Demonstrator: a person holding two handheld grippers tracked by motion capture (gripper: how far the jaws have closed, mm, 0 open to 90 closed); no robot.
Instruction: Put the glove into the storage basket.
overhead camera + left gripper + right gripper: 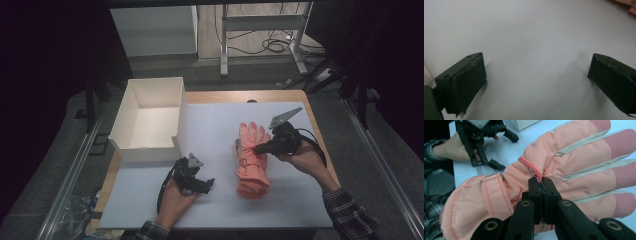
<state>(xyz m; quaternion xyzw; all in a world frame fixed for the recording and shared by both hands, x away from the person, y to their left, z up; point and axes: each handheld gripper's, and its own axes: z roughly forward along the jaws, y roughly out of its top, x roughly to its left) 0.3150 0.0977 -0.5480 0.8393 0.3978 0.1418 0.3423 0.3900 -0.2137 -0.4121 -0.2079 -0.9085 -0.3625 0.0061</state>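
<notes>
Right gripper (541, 181) pinches the soft, light glove (252, 155) at frame centre; padded fabric likely deforms, so grip a seam. Left gripper (536, 82) stands spread over the desk (529, 30).

A salmon-pink glove (252, 157) with cream finger seams lies beside a white box (150, 119) on the pale surface (215, 130), near plaid sleeves (350, 215).

Plaid sleeves (350, 215), black tongs (207, 184) (brass rivets) — grey three-cornered plate (284, 117), trailing black cable (316, 145).
</notes>
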